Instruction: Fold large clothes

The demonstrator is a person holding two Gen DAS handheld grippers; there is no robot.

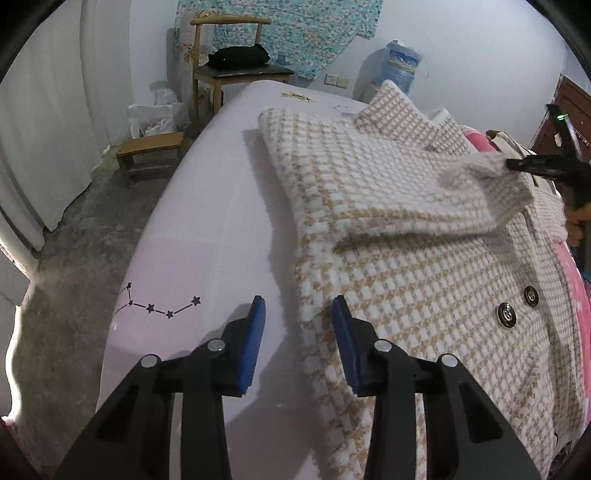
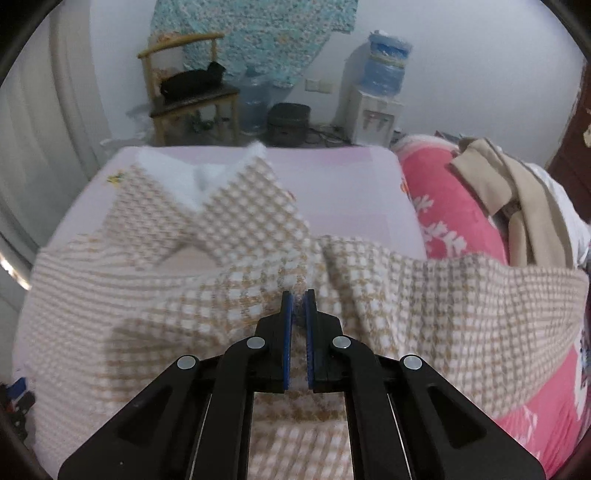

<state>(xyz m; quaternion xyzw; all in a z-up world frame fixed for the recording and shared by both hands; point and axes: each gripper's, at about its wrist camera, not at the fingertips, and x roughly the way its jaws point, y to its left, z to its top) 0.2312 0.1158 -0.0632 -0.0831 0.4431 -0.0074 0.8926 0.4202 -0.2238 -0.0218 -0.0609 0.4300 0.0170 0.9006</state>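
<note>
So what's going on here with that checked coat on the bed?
A person is folding a houndstooth coat spread on the pink bed, a gripper in each hand. The right gripper is shut on the coat's fabric, holding a sleeve up over the coat's front. The left gripper is open at the coat's near edge, its pads not yet pressing on it.

Ahead of you, a wooden chair with a dark seat (image 1: pixel 236 70) stands against the pale wall, a black bag (image 1: pixel 238 55) lying on its seat. A teal floral cloth (image 1: pixel 295 33) hangs on the wall behind it. Left of the bed, you have a low wooden stool (image 1: pixel 151 151) on the grey concrete floor (image 1: pixel 74 236). To your right, a blue water bottle tops a white dispenser (image 2: pixel 373 110), and a pink quilt with white patterns (image 2: pixel 443 206) carries a beige garment (image 2: pixel 517 206).
</note>
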